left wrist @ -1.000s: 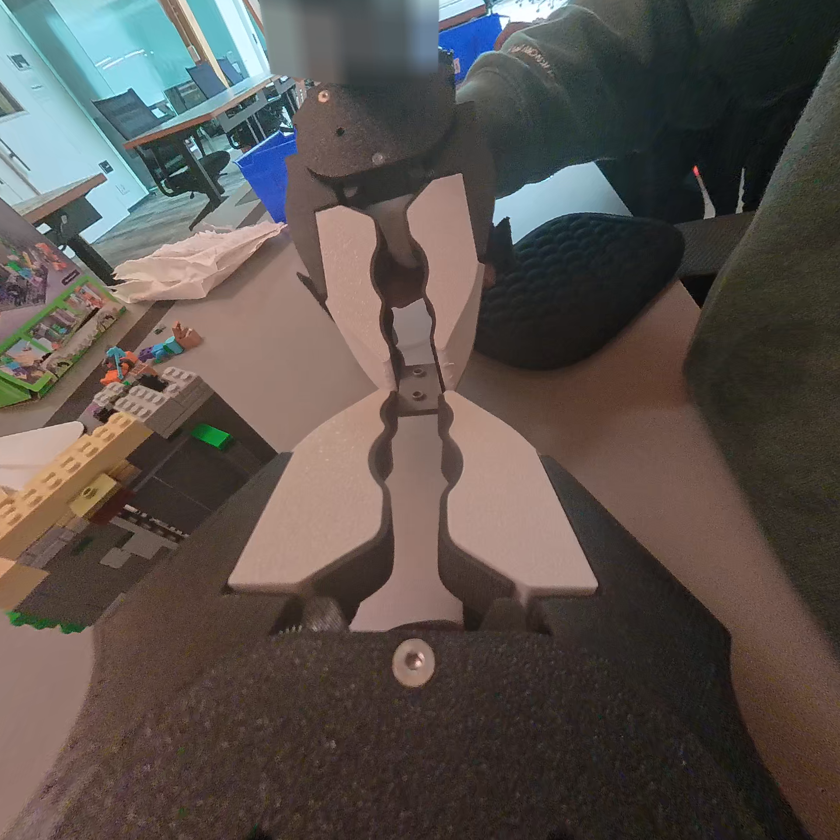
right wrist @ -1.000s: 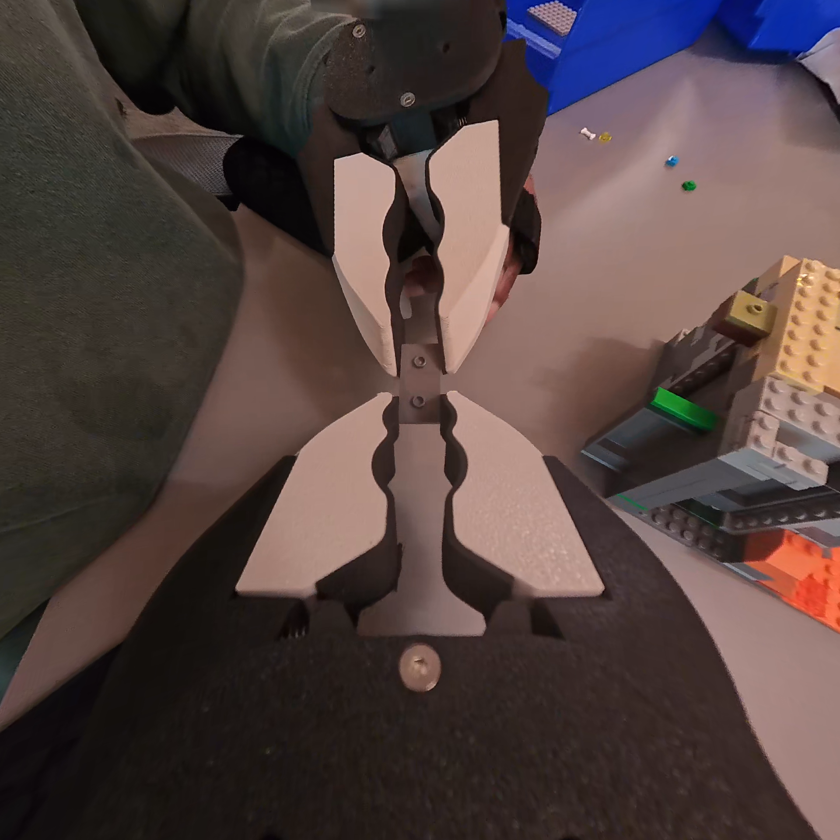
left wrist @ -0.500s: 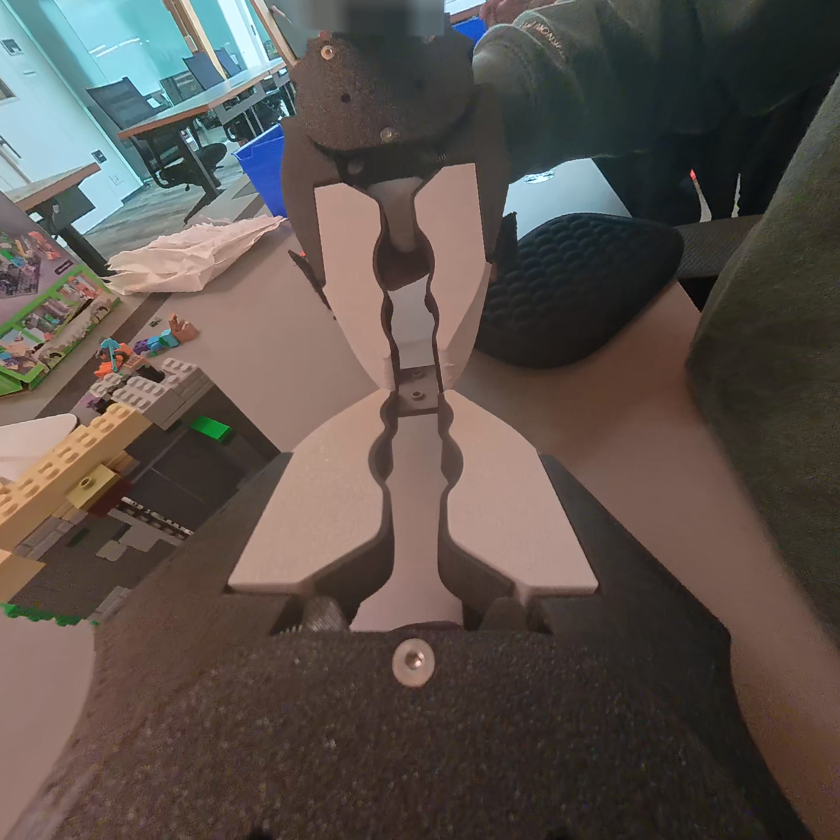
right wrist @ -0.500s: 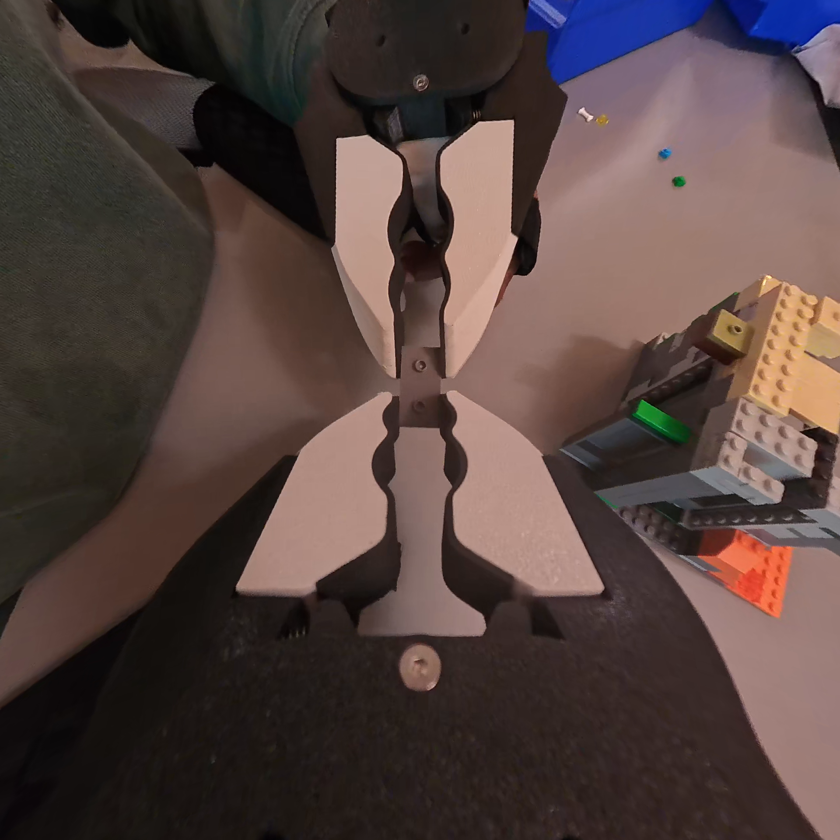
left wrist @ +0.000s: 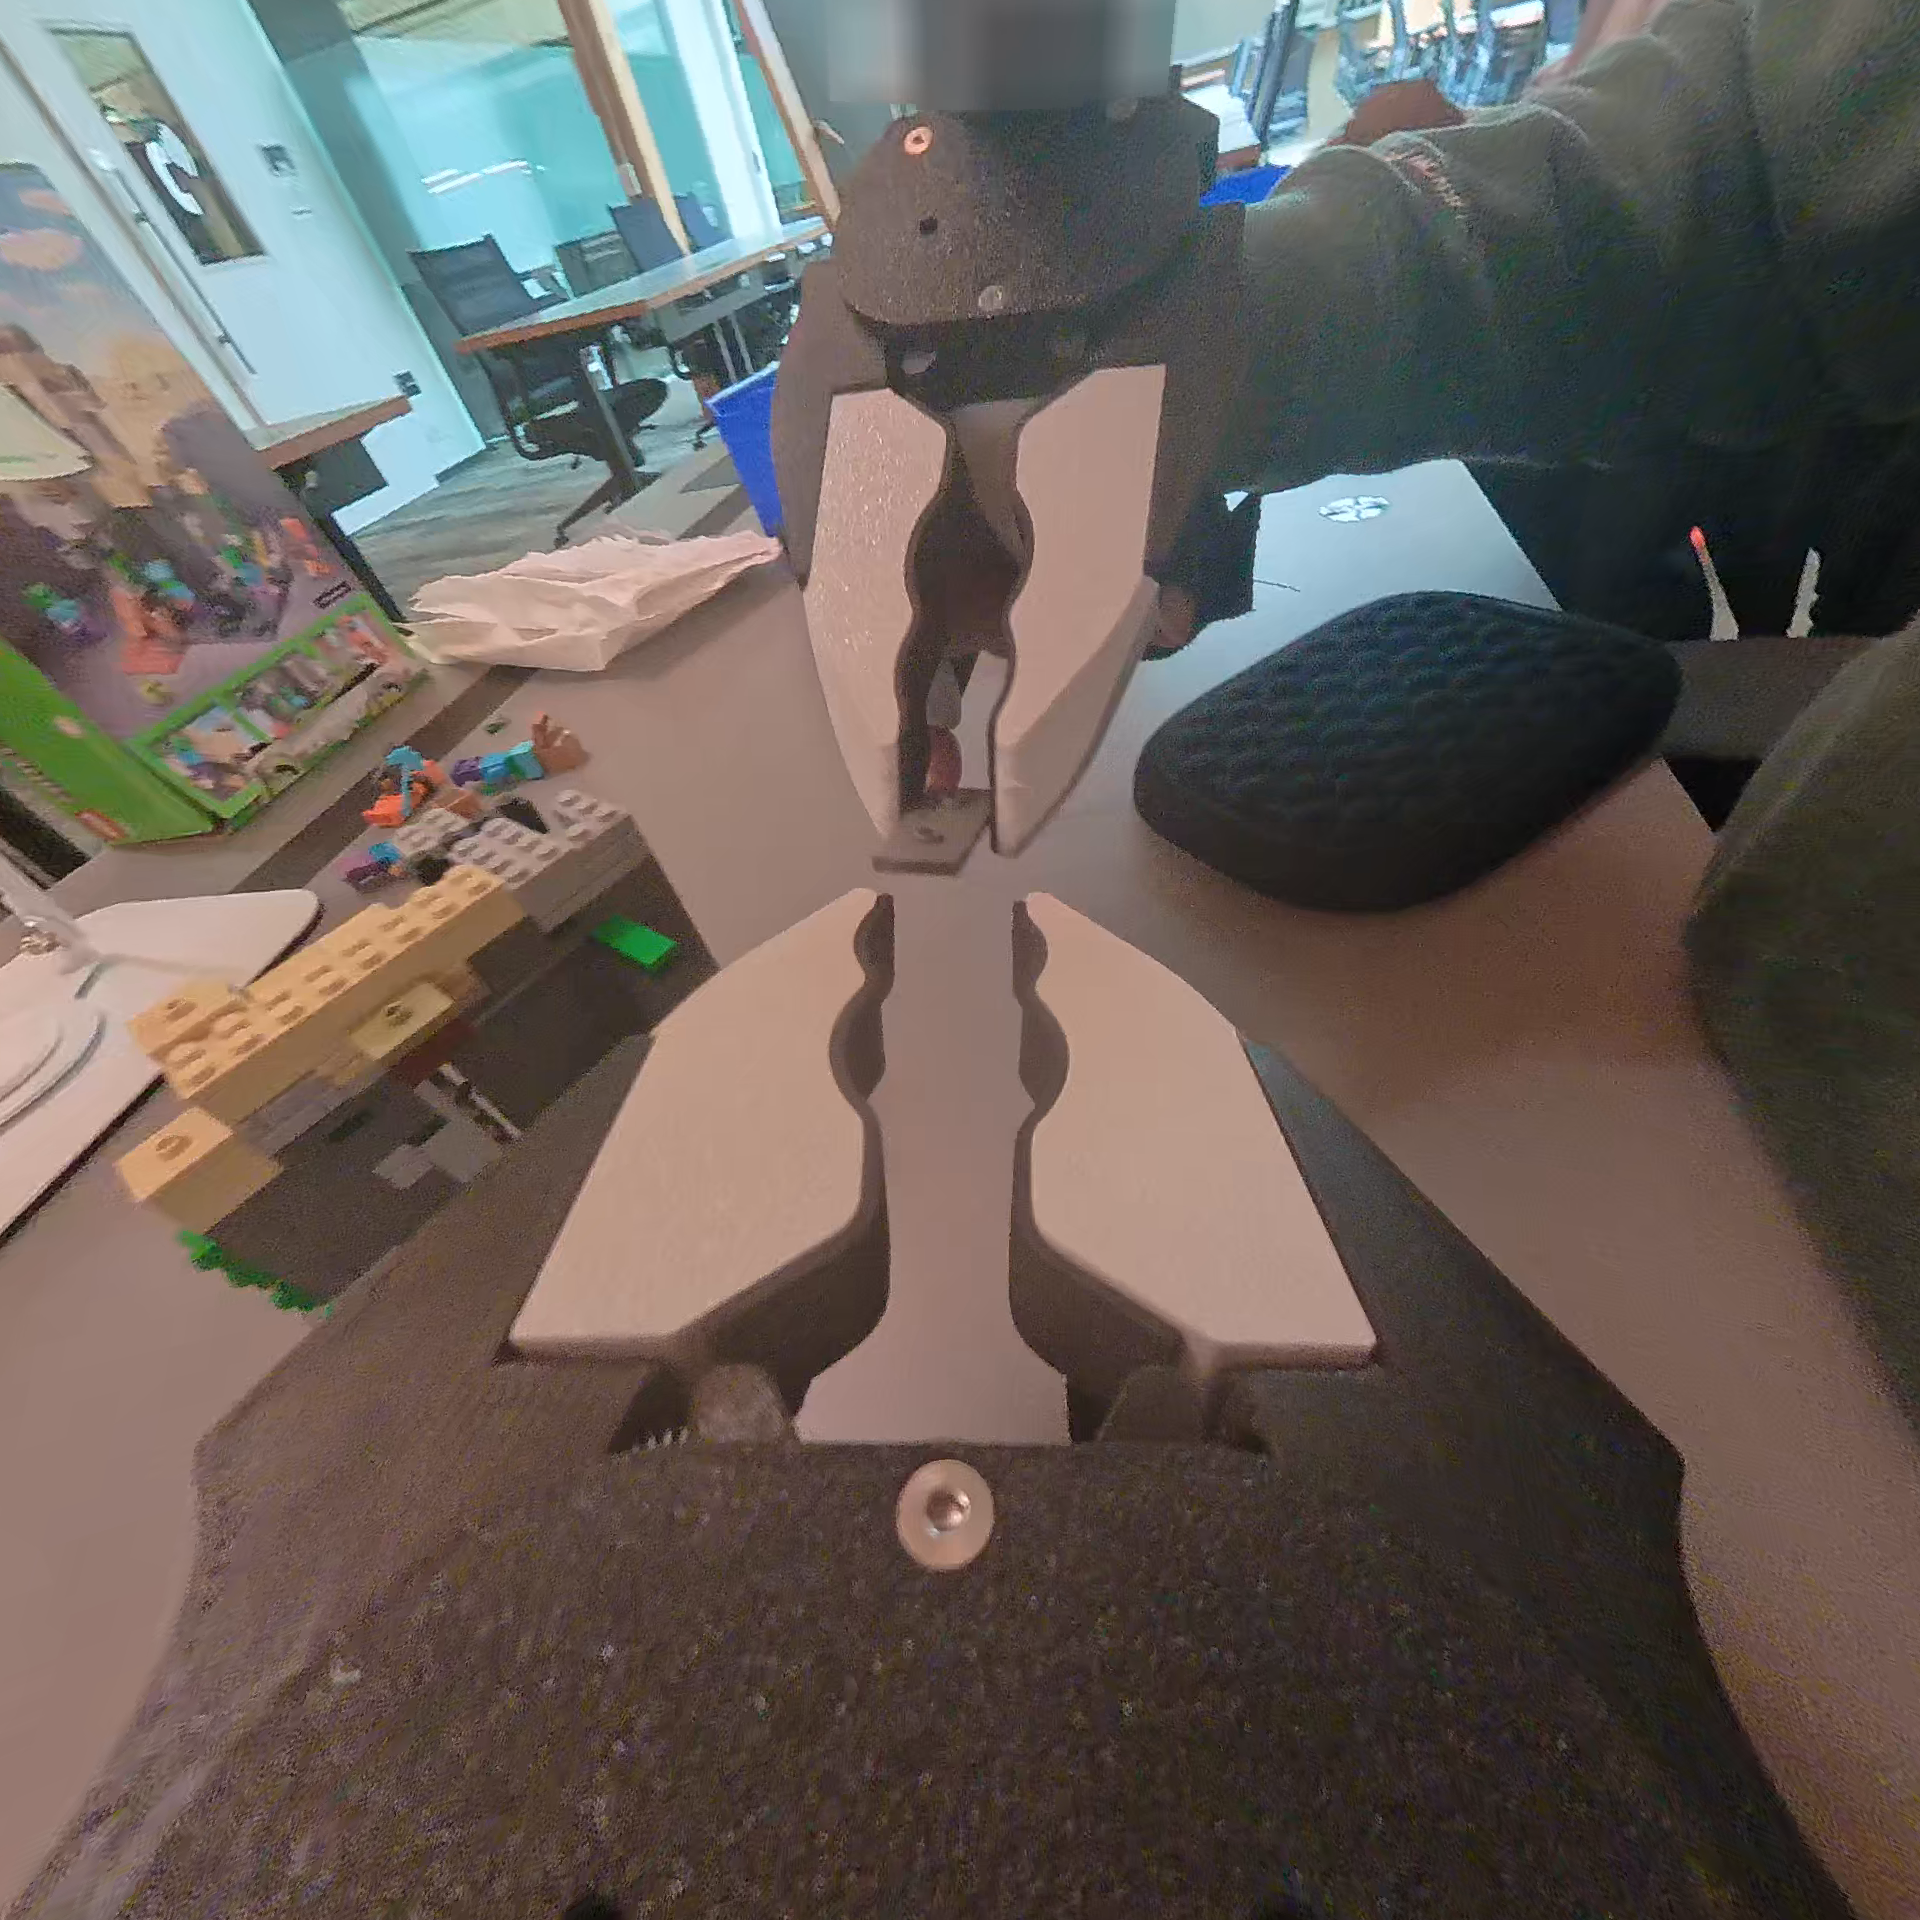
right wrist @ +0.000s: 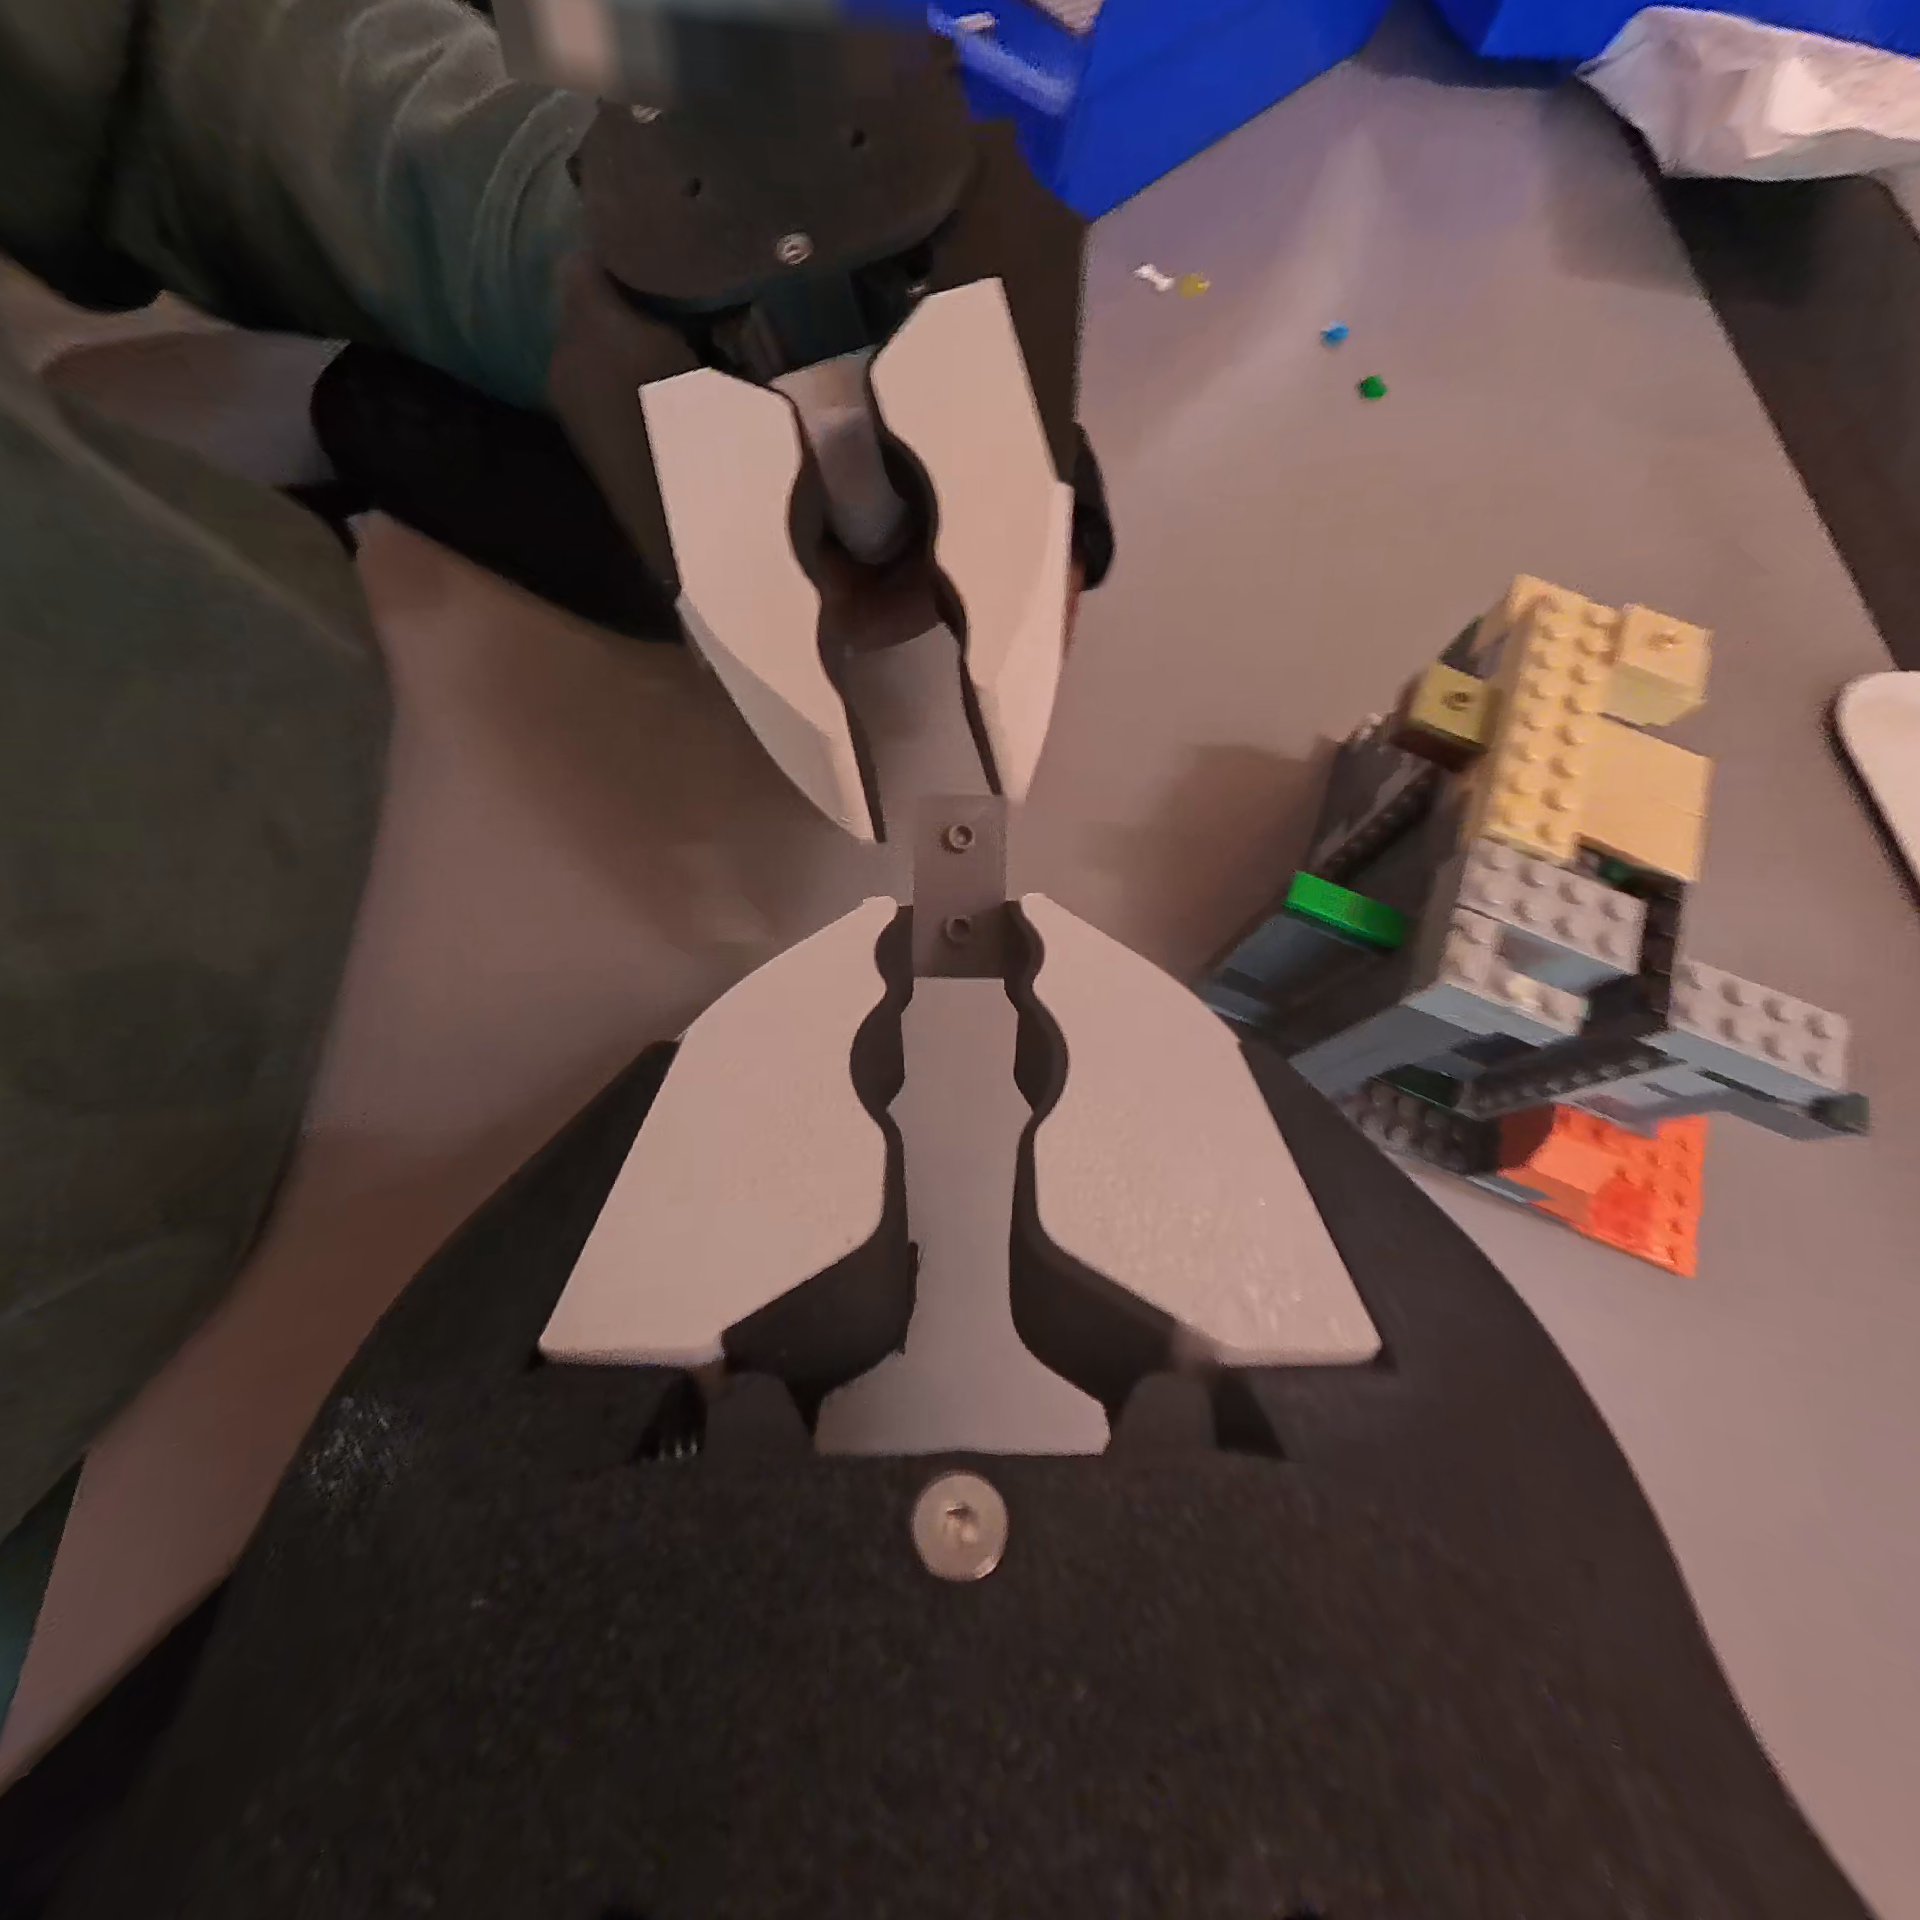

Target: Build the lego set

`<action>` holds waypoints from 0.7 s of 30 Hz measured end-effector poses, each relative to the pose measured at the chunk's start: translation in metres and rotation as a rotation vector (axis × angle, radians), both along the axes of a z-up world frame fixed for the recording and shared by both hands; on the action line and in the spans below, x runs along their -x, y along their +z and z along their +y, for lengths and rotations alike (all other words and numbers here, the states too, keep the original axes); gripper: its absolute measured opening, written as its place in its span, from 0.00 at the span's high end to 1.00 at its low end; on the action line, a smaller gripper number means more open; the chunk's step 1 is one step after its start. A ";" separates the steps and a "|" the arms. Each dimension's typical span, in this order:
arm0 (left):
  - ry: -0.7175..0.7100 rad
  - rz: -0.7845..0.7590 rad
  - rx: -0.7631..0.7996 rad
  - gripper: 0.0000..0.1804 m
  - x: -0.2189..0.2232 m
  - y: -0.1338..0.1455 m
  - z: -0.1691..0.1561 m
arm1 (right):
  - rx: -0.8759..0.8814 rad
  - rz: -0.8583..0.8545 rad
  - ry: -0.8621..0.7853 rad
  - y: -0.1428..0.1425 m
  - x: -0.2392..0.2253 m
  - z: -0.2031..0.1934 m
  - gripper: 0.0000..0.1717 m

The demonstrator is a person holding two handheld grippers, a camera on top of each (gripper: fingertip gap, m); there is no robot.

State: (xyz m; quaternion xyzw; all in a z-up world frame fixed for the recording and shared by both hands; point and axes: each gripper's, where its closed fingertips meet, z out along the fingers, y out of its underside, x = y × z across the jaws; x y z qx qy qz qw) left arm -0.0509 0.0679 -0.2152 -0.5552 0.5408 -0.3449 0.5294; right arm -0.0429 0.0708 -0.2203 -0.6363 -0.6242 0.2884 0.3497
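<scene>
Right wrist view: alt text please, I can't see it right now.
Right tongs grip a small grey two-stud plate; the left tongs face them, open, just off its far end. A partly built brick model stands right, on the grey table.

An open office lies at eleven o'clock: glass partitions (left wrist: 488, 135), white wall (left wrist: 343, 312), long desks (left wrist: 644, 296), black chairs (left wrist: 551, 384), grey floor (left wrist: 488, 509).

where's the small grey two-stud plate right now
The grey plate is clamped at the tips of the right gripper, above the table. The open left gripper faces it without touching, and the brick build sits to its right.
</scene>
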 end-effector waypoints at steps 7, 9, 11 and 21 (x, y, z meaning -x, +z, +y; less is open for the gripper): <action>0.094 -0.017 0.002 0.92 0.009 0.004 0.017 | -0.013 -0.002 -0.221 0.020 -0.011 0.049 0.91; 0.113 -0.017 0.009 0.94 0.010 0.003 0.019 | -0.011 -0.012 -0.276 0.024 -0.013 0.062 0.91; 0.145 -0.011 0.004 0.96 0.012 0.002 0.024 | -0.017 -0.023 -0.320 0.026 -0.016 0.073 0.91; 0.337 -0.020 0.029 1.00 0.033 0.006 0.053 | -0.006 -0.099 -0.410 0.023 -0.018 0.102 0.91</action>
